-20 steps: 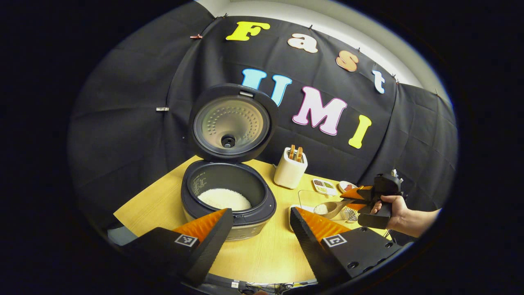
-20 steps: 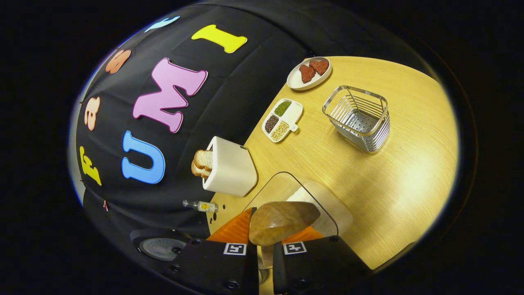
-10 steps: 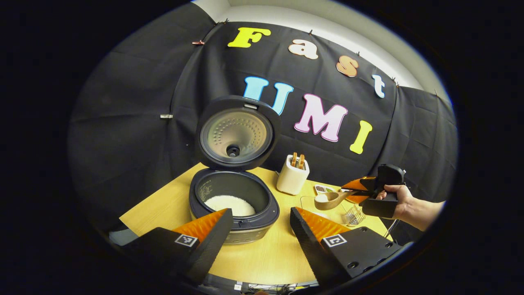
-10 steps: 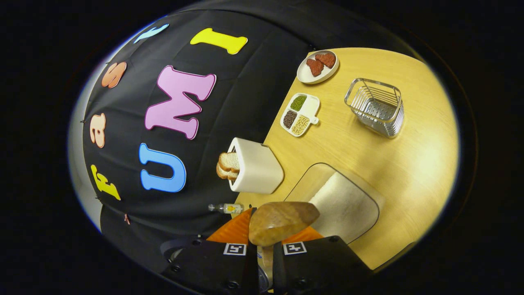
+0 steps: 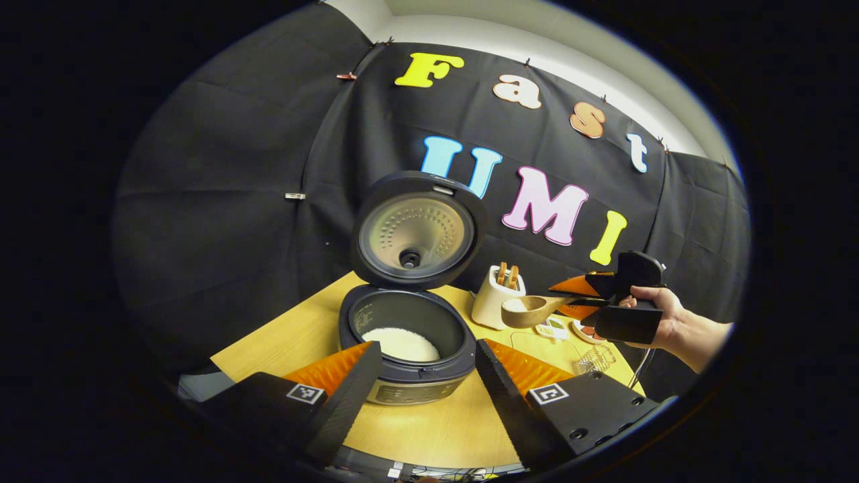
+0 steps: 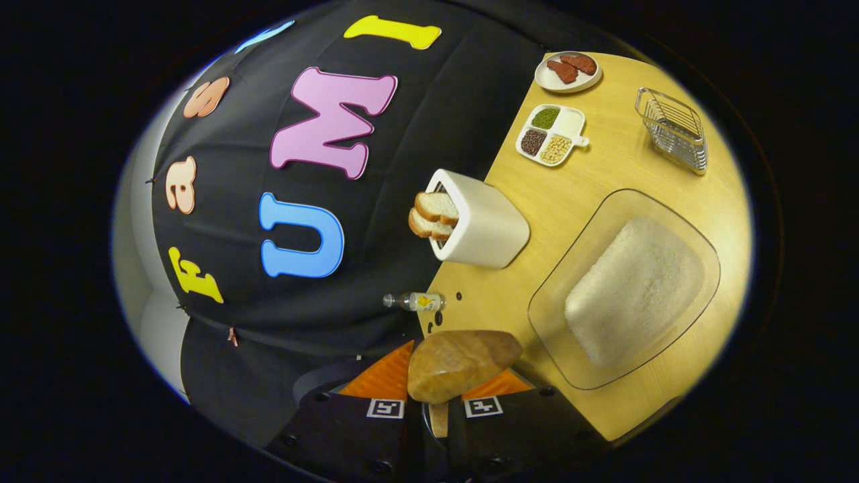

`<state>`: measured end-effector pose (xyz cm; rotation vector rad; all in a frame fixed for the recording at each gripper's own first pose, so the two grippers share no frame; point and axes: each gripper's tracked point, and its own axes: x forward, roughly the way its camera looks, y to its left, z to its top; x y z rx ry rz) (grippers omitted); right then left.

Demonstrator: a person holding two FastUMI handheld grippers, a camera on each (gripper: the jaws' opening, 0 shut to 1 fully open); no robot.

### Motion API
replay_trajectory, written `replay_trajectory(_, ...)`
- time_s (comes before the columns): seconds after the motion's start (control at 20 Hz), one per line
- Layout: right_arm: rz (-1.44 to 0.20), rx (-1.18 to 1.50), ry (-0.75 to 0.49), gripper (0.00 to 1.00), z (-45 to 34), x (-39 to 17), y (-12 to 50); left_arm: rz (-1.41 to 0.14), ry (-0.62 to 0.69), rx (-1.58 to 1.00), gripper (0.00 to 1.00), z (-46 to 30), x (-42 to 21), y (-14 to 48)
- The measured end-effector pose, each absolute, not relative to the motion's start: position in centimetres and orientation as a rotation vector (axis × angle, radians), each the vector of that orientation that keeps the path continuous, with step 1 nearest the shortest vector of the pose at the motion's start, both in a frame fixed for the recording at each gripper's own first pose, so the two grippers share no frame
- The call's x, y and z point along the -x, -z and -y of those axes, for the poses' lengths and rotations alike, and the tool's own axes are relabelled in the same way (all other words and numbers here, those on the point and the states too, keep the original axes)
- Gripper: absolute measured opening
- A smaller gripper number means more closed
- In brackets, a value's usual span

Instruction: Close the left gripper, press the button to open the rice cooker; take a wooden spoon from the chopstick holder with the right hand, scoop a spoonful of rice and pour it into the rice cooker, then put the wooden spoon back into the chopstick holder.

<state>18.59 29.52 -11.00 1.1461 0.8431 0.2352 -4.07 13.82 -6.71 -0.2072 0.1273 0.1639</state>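
Your right gripper [image 5: 570, 298] has lifted the spoon [image 5: 527, 310] off the rice dish [image 6: 624, 288] toward the cooker [image 5: 408, 335]; it's now beside the toaster [image 5: 495, 305]. Fingers clamp the handle, bowl sticking out front with rice in it. Your left gripper [image 5: 426, 376] sits apart, holding nothing, before the open cooker. One spoon, one cooker, two bread slices [image 6: 433, 215].
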Motion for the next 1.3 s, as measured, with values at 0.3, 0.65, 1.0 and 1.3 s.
replay_trajectory(0.3, -0.872, -1.059, -0.345, 0.18, -36.4, -17.4, 10.1, -0.129, -0.214, 0.271, 0.95, -15.9, 4.7, 7.6)
replay_trajectory(0.65, -0.741, -0.681, -0.556, 0.18, -43.2, -16.3, 9.1, -0.138, -0.236, 0.282, 0.95, -17.7, 4.9, 7.7)
replay_trajectory(1.0, -0.658, -0.448, -0.651, 0.18, -46.5, -15.9, 10.6, -0.136, -0.263, 0.310, 0.95, -19.2, 5.9, 7.7)
replay_trajectory(1.3, -0.585, -0.234, -0.743, 0.18, -48.2, -14.5, 12.2, -0.153, -0.287, 0.297, 0.95, -20.4, 6.5, 8.1)
